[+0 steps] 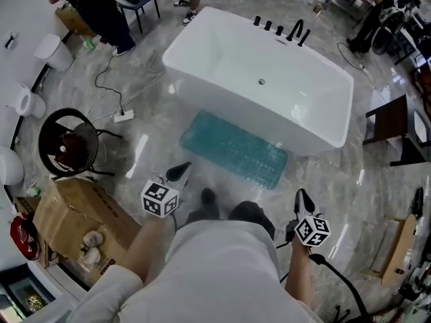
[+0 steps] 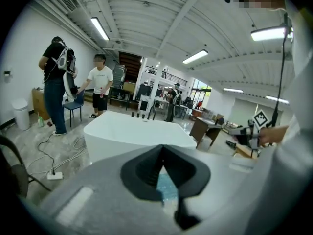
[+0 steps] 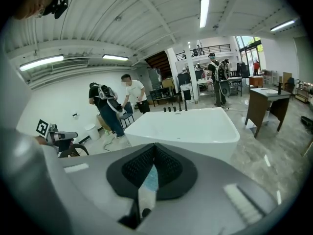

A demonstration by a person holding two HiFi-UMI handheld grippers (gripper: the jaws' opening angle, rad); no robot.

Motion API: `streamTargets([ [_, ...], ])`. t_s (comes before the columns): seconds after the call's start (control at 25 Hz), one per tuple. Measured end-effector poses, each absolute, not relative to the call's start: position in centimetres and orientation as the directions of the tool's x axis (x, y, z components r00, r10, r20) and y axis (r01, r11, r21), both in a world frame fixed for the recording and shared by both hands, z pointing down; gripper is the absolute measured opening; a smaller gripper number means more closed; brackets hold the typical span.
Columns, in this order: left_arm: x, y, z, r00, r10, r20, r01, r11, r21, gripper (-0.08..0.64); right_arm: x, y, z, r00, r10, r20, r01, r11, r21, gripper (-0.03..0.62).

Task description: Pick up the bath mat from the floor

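The bath mat (image 1: 234,149) lay flat on the floor (image 1: 340,180) against the bathtub (image 1: 259,79). The left hand-held gripper (image 1: 180,172) and the right hand-held gripper (image 1: 302,198) were each fully closed and empty.

The floor (image 1: 337,180) is glossy grey marbled stone or tile that mirrors the lamps. The tub (image 1: 316,136), upper centre, is smooth gloss white, with matt black taps (image 1: 295,31). The mat (image 1: 236,149) just below it looks like translucent teal plastic, bumpy all over. The box (image 1: 74,210), lower left, is matt brown cardboard. The fingers (image 2: 149,169), low in the left gripper view, are matt black and ribbed.
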State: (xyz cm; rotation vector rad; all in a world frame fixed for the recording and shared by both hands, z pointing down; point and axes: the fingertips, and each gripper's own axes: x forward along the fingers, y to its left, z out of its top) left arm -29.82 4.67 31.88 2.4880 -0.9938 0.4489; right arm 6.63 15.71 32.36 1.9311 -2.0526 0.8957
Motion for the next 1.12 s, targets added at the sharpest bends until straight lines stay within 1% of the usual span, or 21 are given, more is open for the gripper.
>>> streamTargets([
  [0.36, -24.1, 1.0, 33.2, 0.720, -0.517, 0.464, -0.673, -0.683, 0.285, 0.002, 11.4, 14.8, 34.2, -0.086, -0.822, 0.563, -0.955, -0.092, -0.281, 0.005],
  [0.72, -16.1, -3.0, 34.7, 0.726, -0.469, 0.503, -0.659, -0.683, 0.314, 0.002, 17.2, 12.1, 37.4, -0.095, -0.787, 0.609, -0.960, -0.089, -0.265, 0.005],
  [0.96, -11.9, -5.5, 36.5, 0.710, -0.458, 0.535, -0.666, -0.683, 0.300, 0.003, 21.6, 10.2, 40.5, -0.107, -0.761, 0.640, -0.952, -0.108, -0.287, 0.005],
  [1.12, -10.2, -7.3, 39.2, 0.691, -0.459, 0.559, -0.681, -0.671, 0.292, 0.003, 23.8, 8.5, 43.2, -0.132, -0.740, 0.659, -0.951, -0.093, -0.296, 0.005],
])
